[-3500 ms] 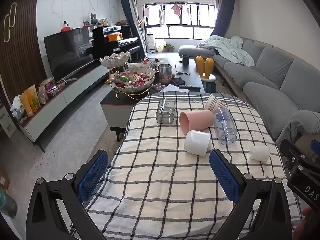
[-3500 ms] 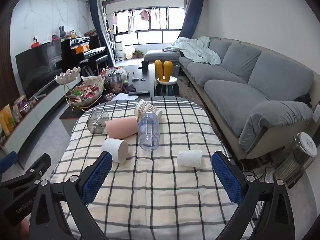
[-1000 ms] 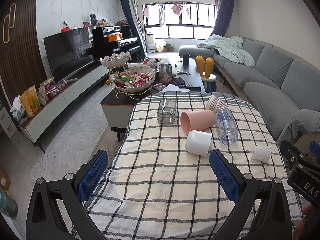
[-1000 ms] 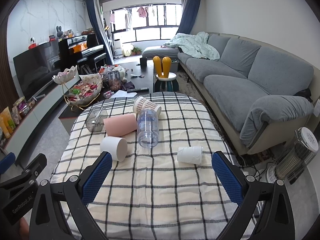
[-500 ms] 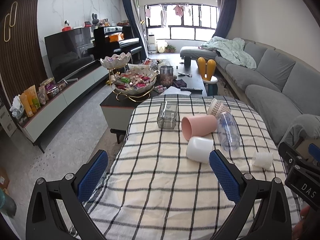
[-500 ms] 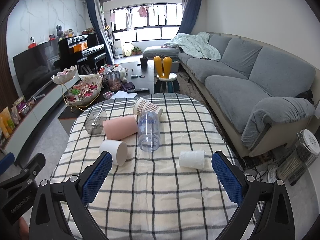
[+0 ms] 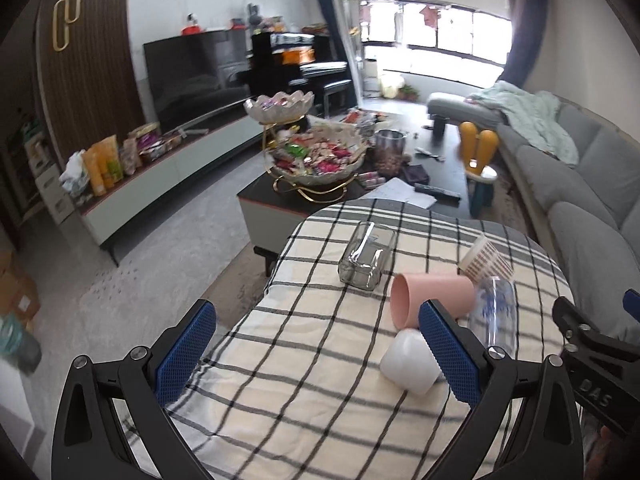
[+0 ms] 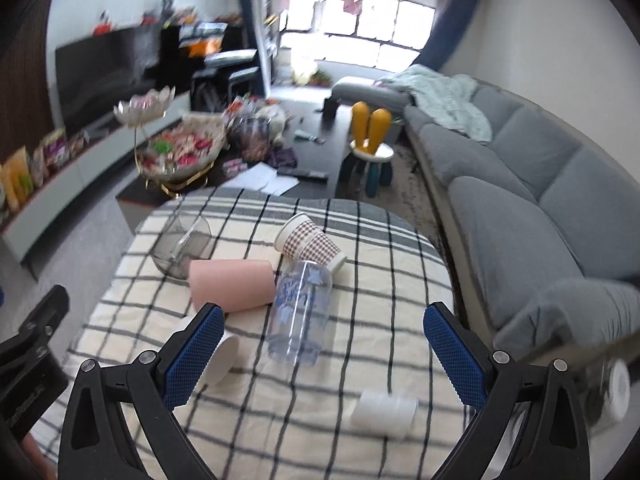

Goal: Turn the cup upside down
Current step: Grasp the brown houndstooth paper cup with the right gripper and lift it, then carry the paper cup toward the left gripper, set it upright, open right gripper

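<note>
Both hand-held grippers, left [image 7: 316, 354] and right [image 8: 320, 356], are hovering with fingers apart, empty. The clear plastic cup [image 8: 299, 312] is lying sideways, touching the pink cup [image 8: 231, 285] on the table [image 8: 280, 412]. Advisable: straddle the cup's mid-body squarely before closing.

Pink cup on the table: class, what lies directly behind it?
Behind the pink cup lies a clear glass jar on its side. The cup hides the jar's near edge, so whether they touch cannot be seen.

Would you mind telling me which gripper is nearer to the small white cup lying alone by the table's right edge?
Right. The right gripper hangs open almost above the small white cup, which lies between its fingers. The left gripper is over the table's left side, and its view misses that cup.
</note>
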`<state>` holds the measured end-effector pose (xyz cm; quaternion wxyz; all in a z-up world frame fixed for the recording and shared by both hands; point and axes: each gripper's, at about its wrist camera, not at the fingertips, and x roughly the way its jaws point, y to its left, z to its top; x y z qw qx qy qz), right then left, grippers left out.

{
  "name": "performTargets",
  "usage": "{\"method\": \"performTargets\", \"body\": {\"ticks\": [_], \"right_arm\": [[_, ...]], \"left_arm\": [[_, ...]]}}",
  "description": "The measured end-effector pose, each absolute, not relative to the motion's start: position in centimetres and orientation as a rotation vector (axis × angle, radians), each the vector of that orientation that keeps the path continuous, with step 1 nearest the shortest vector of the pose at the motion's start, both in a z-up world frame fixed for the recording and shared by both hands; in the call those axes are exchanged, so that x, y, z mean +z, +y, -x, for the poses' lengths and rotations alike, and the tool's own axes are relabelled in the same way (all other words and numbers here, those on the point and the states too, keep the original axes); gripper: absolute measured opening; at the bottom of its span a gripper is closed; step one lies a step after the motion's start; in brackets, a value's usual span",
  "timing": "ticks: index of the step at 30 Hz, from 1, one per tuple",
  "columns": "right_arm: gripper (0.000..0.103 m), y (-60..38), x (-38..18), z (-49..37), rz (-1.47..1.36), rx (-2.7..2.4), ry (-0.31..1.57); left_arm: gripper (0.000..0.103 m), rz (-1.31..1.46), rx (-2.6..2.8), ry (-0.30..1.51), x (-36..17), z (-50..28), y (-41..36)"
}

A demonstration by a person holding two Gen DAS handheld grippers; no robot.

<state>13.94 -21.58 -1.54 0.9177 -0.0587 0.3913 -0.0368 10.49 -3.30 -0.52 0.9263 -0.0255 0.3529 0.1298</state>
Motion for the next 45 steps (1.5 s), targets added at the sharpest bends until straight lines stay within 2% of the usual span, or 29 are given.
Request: {"method": "performTargets", "body": {"ticks": [14,24,30,32,33,40,45], "right_arm": [[0.100,-22.8,-6.0,-29.6,0.322,0.136,1.099],[0.097,-21.8,-11.7,-36.1,0.447,0.269,1.308],[0.082,-21.9,-14.6,-37.7,0.446,0.281,1.391],[0.076,-21.8,-15.3,-37.9,0.442,0.280,1.401],[0.069,-21.9,-15.5,-37.9,0.440,0.284,1.404],[0.067,-22.0,-13.0,-36.8,0.415,0.255,1.314],[0.067,-22.5,-8.8,-34.9,0.327,0.219,1.247]], "left_arm": [[0.103,0.210,0.407,0.835,-3.0,-20.3,-5.6],[0.103,0.244,0.402,0.916,-6.3,-25.1,-6.8],[0.103,0.257,0.403,0.943,-7.4,-26.5,-6.5],[0.103,0.256,0.402,0.945,-7.6,-26.6,-6.5],[0.103,0.250,0.400,0.949,-7.7,-26.7,-6.5],[0.103,0.253,0.379,0.948,-7.1,-26.5,-6.3],[0.103,0.266,0.324,0.896,-4.4,-25.0,-5.2]]}}
